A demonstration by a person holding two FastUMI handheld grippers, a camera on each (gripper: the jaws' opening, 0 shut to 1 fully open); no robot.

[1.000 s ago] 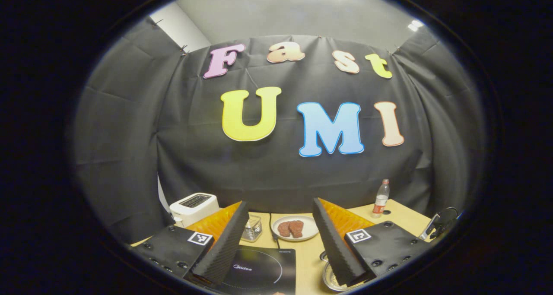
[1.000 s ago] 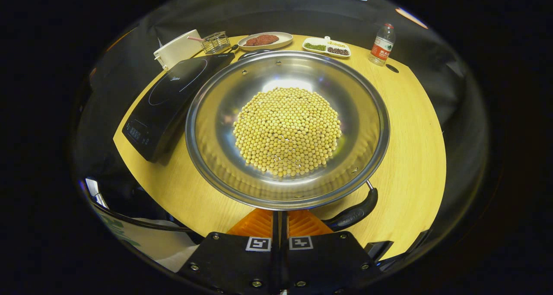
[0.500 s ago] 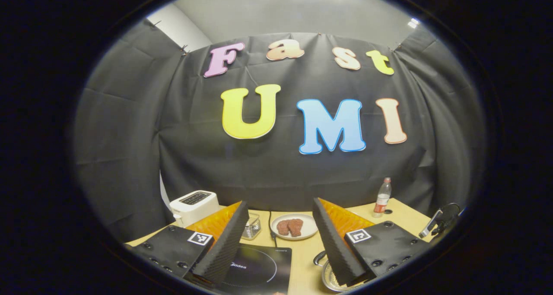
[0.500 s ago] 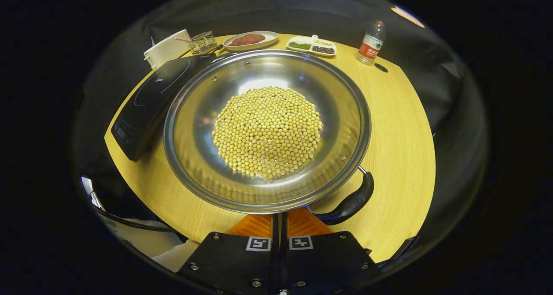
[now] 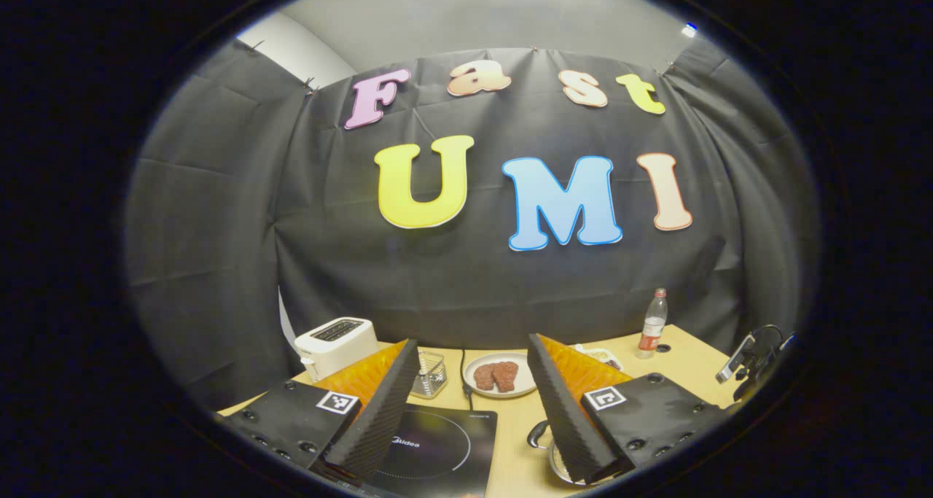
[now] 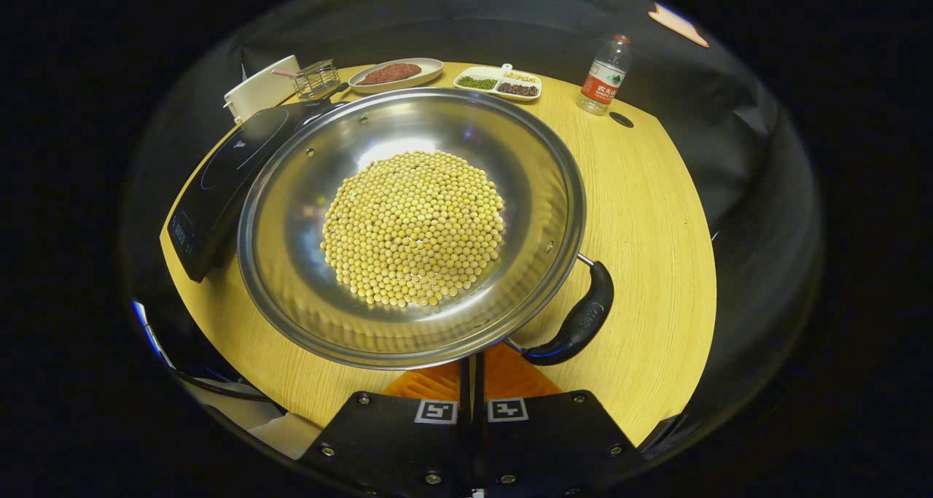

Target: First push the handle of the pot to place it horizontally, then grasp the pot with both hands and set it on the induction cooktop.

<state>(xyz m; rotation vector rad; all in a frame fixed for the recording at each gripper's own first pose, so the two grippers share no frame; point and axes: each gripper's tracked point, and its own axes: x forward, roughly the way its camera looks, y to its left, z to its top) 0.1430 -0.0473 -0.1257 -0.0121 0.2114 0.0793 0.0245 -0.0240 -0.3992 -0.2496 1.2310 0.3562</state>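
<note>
Leftward since 1 second ago, my pressed-together right claw [image 6: 472, 370] has swung the steel bean-filled pot [image 6: 412, 224]'s black handle [image 6: 579, 323], now just right of it; left claw [image 5: 474, 403] gapes above the black induction cooktop [image 5: 437, 450].

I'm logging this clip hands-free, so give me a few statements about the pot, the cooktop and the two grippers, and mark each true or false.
1. The round steel pot holds a heap of yellow soybeans. True.
2. The left gripper has its fingers shut. False: they stand wide apart, with the black induction cooktop showing between them.
3. The right gripper has its fingers pressed together under the pot's near rim. True.
4. The pot sits centred on the cooktop. False: it overlaps just the cooktop's edge, mostly over the round wooden table.
5. The pot's black curved handle is clamped by the right gripper. False: it lies free beside the fingers.
</note>
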